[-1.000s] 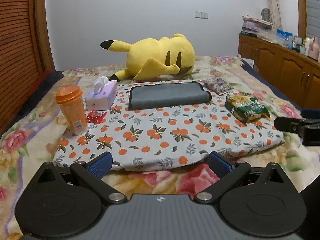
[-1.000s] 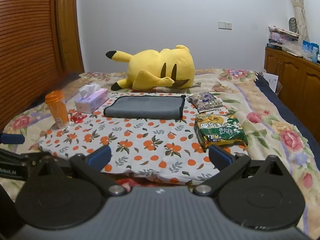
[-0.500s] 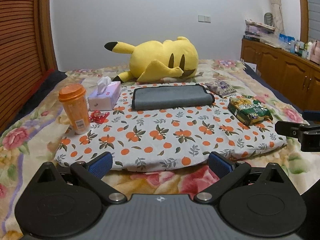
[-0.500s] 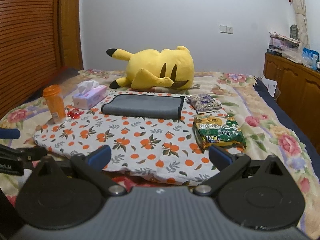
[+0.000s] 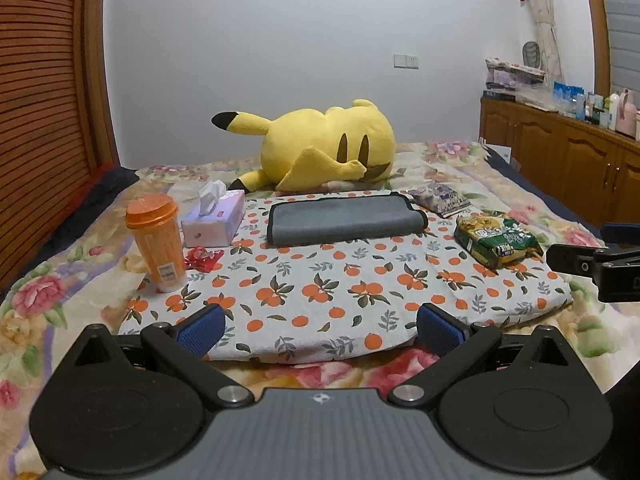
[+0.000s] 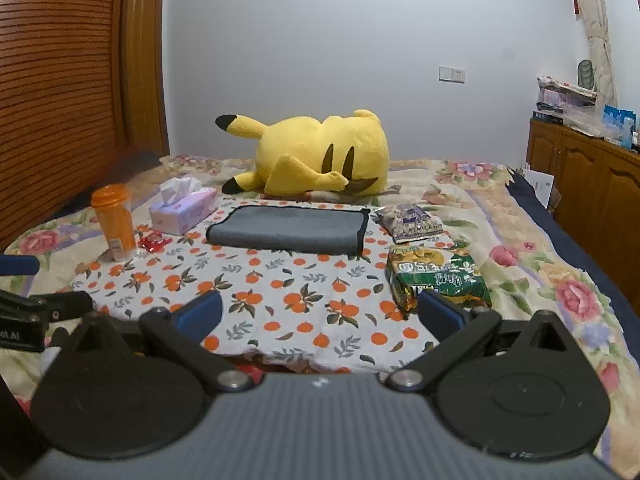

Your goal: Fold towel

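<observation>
1. Left gripper (image 5: 318, 330): jaws spread wide, nothing between them, blue fingertips (image 5: 201, 329) over the near edge of the orange-print cloth (image 5: 344, 292).
2. Right gripper (image 6: 318, 316): also gaping wide and empty, hovering at the near edge of the same cloth. Its side pokes into the left wrist view at the right.
3. Landmark = grey towel (image 5: 344, 220). It lies flat at the far end of the cloth, well apart from both grippers, and looks already doubled over, with a dark-trimmed edge and a rounded fold along one side.
4. Step in hand, as I judge it: either the approach for a further fold or the finish; can't tell which from here.
5. If folding on: bring both grippers forward across the cloth, each to one near corner of the towel, pinch only towel layers and not the cloth beneath, lift together, keep the edges aligned and lay it over evenly.
6. Around the towel: tissue box (image 5: 214, 220) just left, orange cup (image 5: 157, 242) and red wrapper (image 5: 203, 258) further left and nearer, yellow plush (image 5: 324, 144) just behind, purple packet (image 5: 440, 199) just right, green snack bag (image 5: 498, 240) right and nearer.
7. Risk: the right gripper's path runs close to the green snack bag; steer inside it.
</observation>
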Motion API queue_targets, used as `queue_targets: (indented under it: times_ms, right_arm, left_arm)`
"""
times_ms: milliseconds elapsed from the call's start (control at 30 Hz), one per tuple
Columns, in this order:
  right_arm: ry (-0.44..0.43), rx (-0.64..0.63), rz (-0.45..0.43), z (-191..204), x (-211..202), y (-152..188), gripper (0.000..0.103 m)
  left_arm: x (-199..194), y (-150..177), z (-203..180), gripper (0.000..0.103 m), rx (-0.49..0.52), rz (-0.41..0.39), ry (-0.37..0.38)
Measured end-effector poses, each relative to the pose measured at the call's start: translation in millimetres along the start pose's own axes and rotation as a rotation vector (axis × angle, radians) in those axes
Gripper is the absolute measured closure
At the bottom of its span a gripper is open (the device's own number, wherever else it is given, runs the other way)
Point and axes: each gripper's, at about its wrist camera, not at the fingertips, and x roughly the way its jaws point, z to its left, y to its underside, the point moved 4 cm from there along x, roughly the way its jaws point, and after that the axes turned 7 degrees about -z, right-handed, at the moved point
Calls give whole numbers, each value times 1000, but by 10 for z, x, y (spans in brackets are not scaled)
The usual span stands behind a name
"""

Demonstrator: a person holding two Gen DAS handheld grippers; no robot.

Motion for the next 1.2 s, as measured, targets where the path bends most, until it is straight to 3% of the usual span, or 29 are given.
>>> queue_targets:
  times_ms: [733, 1200]
  right_arm:
    - [-2, 18, -102, -20, -136, -54, 0]
    - [5, 38, -125, -59, -168, -63, 0]
  left_arm:
    - [-130, -55, -38, 0, 24, -93, 0]
    - [-145, -59, -20, 0, 20, -103, -4]
